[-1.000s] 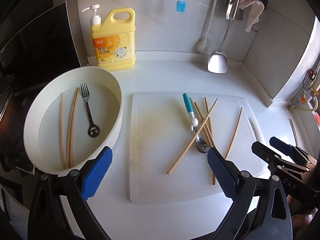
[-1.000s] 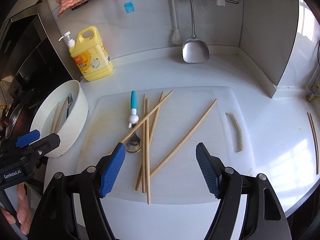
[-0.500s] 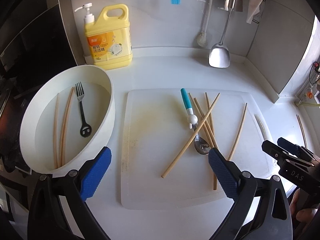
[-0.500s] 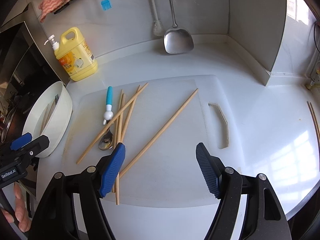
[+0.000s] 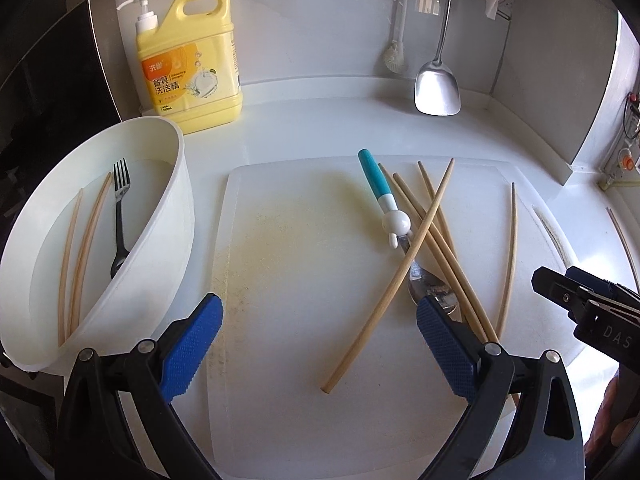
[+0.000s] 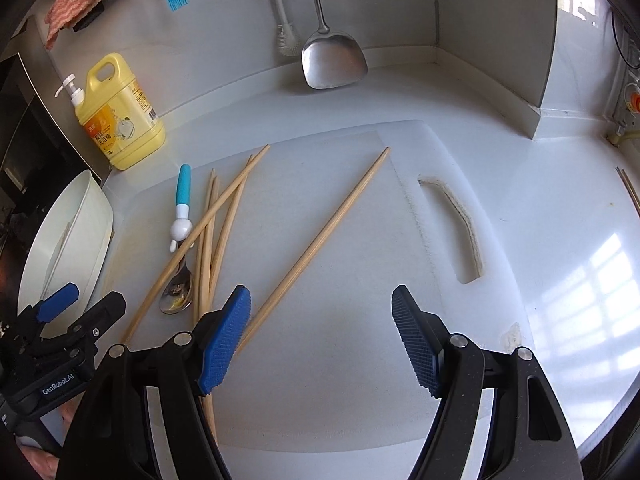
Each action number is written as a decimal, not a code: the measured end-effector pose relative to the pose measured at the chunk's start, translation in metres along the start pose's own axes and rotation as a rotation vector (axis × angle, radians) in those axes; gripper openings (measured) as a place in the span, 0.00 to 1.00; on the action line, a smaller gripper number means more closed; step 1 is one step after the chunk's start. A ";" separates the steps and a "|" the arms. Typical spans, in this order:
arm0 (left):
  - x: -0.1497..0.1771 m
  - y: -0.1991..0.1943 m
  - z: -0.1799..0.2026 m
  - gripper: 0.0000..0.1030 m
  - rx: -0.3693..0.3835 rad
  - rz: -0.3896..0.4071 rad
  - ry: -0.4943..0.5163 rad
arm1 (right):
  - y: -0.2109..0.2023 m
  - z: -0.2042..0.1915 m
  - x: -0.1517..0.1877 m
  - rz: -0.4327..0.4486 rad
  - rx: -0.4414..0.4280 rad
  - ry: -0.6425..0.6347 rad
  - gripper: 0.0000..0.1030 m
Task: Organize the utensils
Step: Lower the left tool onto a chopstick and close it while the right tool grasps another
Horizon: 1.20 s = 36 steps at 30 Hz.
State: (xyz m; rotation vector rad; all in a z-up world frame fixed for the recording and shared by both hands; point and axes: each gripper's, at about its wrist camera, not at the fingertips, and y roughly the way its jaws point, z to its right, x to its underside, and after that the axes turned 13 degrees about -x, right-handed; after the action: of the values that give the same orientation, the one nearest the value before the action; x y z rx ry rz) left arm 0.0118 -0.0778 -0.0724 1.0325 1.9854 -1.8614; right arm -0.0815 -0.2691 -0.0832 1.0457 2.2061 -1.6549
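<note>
While both tools hover with jaws apart and empty, left tool [image 5: 318, 344] and right tool [image 6: 320, 336], loose chopsticks [image 5: 430, 236] and a spoon [image 5: 386, 204] lie mid-frame on the cutting board [image 5: 288, 280]; upper left, a basin [image 5: 176, 216] holds a fork [image 5: 119, 216].

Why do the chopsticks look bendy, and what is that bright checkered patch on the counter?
Left wrist view: the fisheye lens bows straight things near the edges, so the chopsticks in the white tub look curved and dark corners ring the picture. Right wrist view: the patch on the counter is window light, glaring nearly white; the lone chopstick near the middle looks straight.
</note>
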 end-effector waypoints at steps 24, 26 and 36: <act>0.013 0.021 0.030 0.39 0.048 0.023 0.061 | 0.031 -0.013 0.006 -0.009 0.065 -0.134 0.68; 0.012 0.020 0.032 0.21 0.050 0.016 0.047 | 0.034 -0.018 0.008 -0.018 0.088 -0.172 0.68; 0.020 0.015 0.019 0.16 0.046 -0.054 -0.083 | 0.034 -0.021 0.010 -0.014 0.077 -0.226 0.59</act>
State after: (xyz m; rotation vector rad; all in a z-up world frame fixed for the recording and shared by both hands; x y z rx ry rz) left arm 0.0009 -0.0903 -0.0989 0.9060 1.9506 -1.9535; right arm -0.0621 -0.2419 -0.1067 0.8165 2.0247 -1.7802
